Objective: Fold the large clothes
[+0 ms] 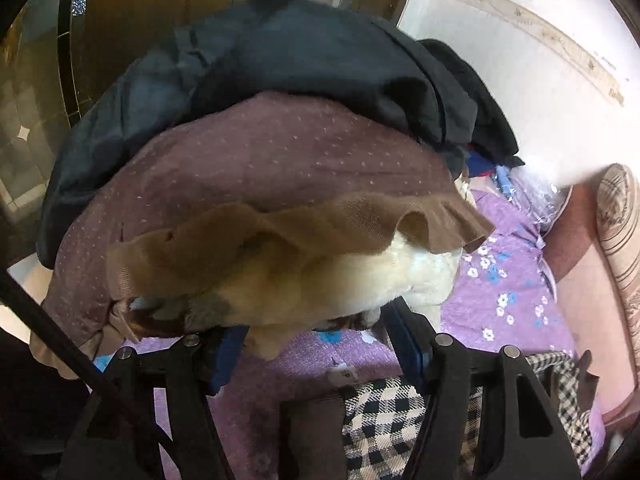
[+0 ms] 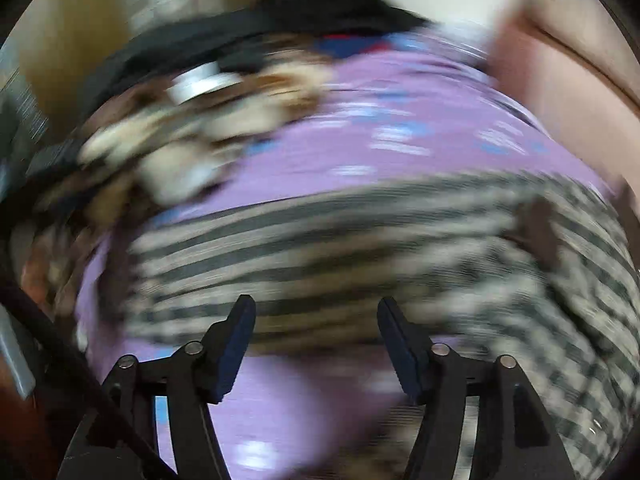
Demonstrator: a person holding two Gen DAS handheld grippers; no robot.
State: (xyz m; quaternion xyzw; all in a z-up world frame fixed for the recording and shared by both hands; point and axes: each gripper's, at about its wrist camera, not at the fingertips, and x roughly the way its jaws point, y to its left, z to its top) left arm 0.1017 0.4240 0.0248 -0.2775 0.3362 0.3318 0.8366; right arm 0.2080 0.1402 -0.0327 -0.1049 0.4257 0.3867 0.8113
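A mauve dotted padded garment (image 1: 260, 160) with a brown ruffled hem and cream fleece lining bulks up right in front of my left gripper (image 1: 316, 320). Its fleece edge lies between the fingers and hides the tips; the gripper looks shut on it, holding it above the bed. A black-and-white checked garment (image 1: 384, 412) lies flat on the purple flowered sheet (image 1: 512, 280). My right gripper (image 2: 316, 302) hovers open over that checked garment (image 2: 360, 248) with nothing between its blue pads (image 2: 236, 344). The right wrist view is heavily blurred.
A dark navy jacket (image 1: 280, 60) and other dark clothes are piled behind the mauve garment. A clear plastic bag (image 1: 532, 188) lies at the far side of the bed. A striped pillow (image 1: 620, 220) sits at the right edge and a wooden door (image 1: 160, 0) stands behind.
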